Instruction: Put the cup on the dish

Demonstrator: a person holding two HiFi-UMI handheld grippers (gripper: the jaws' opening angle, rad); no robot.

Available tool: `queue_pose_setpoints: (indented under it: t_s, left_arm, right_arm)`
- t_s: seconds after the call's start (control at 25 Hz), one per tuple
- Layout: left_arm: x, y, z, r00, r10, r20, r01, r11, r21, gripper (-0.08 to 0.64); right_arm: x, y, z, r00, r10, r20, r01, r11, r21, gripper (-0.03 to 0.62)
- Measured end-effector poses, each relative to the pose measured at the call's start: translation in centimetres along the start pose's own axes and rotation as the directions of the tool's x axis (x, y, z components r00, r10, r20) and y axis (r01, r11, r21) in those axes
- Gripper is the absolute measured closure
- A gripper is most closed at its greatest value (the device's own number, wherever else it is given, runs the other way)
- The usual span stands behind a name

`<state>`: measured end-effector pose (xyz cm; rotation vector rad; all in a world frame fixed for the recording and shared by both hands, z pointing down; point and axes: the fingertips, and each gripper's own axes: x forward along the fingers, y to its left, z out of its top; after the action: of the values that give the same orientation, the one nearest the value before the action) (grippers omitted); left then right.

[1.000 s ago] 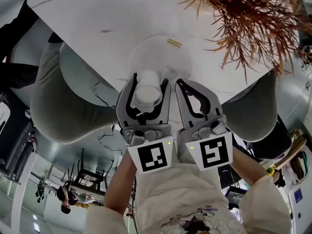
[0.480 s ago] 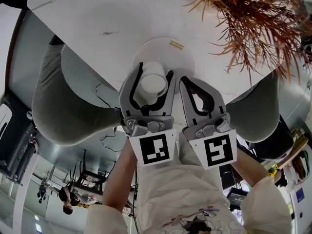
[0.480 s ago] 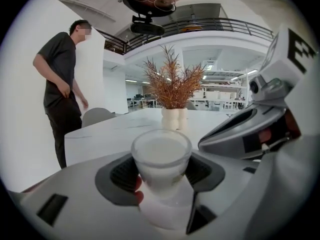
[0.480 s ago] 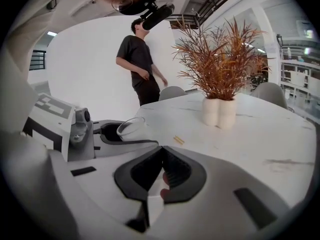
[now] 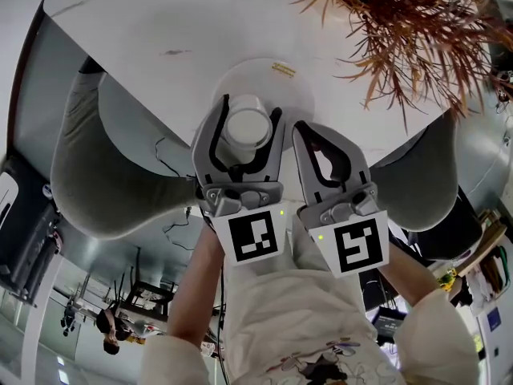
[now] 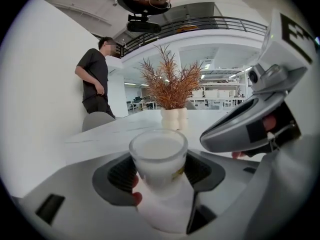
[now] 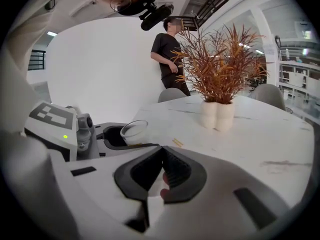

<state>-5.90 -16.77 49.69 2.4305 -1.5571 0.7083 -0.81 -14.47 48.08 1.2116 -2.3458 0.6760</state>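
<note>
A white frosted cup [image 5: 246, 127] stands upright between the jaws of my left gripper [image 5: 247, 119], which is shut on it. The cup is over the near part of a round white dish [image 5: 280, 83] on the white marble table [image 5: 160, 22]; whether it touches the dish I cannot tell. In the left gripper view the cup [image 6: 158, 160] fills the gap between the dark pads. My right gripper [image 5: 311, 140] hovers just right of the left one, at the dish's near right edge, shut with nothing held. The right gripper view shows the cup [image 7: 134, 131] at left.
A dried orange plant [image 5: 409, 30] in a white vase [image 7: 217, 115] stands at the table's far right. Grey chairs [image 5: 104, 175] flank the table edge on both sides. A person in dark clothes [image 6: 96, 81] stands beyond the table.
My left gripper has carried the cup forward, from the near rim further over the dish. The right gripper followed alongside, still shut.
</note>
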Motion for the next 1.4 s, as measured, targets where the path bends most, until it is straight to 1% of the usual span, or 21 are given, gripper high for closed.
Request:
queue_pose_setpoints:
  t_s: [0.16, 0.36, 0.52, 0.64, 0.84, 1.04, 1.24, 1.4]
  left_arm:
    - [-0.3, 0.1, 0.3, 1.000, 0.004, 0.010, -0.004, 1.000, -0.007, 0.290]
    - [-0.6, -0.1, 0.2, 1.000, -0.004, 0.003, 0.004, 1.000, -0.024, 0.290]
    - [-1.3, 0.3, 0.3, 1.000, 0.011, 0.000, -0.011, 0.999, -0.039, 0.290]
    - [-2.1, 0.8, 0.5, 1.000, 0.013, -0.003, -0.013, 0.998, -0.066, 0.290]
    - [-3.4, 0.3, 1.4, 1.000, 0.014, -0.003, -0.014, 0.996, -0.084, 0.290]
    - [-4.4, 0.8, 2.2, 1.000, 0.018, -0.003, -0.018, 0.995, -0.096, 0.290]
    - [-5.6, 1.1, 3.5, 1.000, 0.020, 0.002, -0.019, 0.995, -0.100, 0.290]
    - [-6.6, 1.2, 4.8, 1.000, 0.016, 0.014, -0.014, 0.995, -0.100, 0.290]
  right_arm:
    - [-0.6, 0.1, -0.1, 1.000, -0.001, 0.001, 0.001, 1.000, -0.001, 0.588]
    - [-0.9, 0.4, -0.2, 1.000, 0.000, 0.003, 0.000, 1.000, -0.006, 0.588]
    - [-1.2, 0.7, 0.1, 1.000, -0.001, 0.009, 0.001, 1.000, -0.011, 0.588]
    - [-1.5, 1.2, 1.0, 1.000, -0.002, 0.022, 0.003, 1.000, -0.023, 0.588]
    - [-2.4, 1.5, 2.3, 0.999, 0.001, 0.043, 0.000, 0.999, -0.037, 0.588]
    - [-2.7, 2.0, 3.5, 0.998, 0.001, 0.060, 0.002, 0.999, -0.042, 0.588]
    - [-3.5, 2.5, 4.8, 0.997, 0.008, 0.082, 0.002, 0.993, -0.115, 0.588]
    - [-4.3, 3.2, 5.9, 0.995, 0.015, 0.098, -0.004, 0.994, -0.107, 0.588]
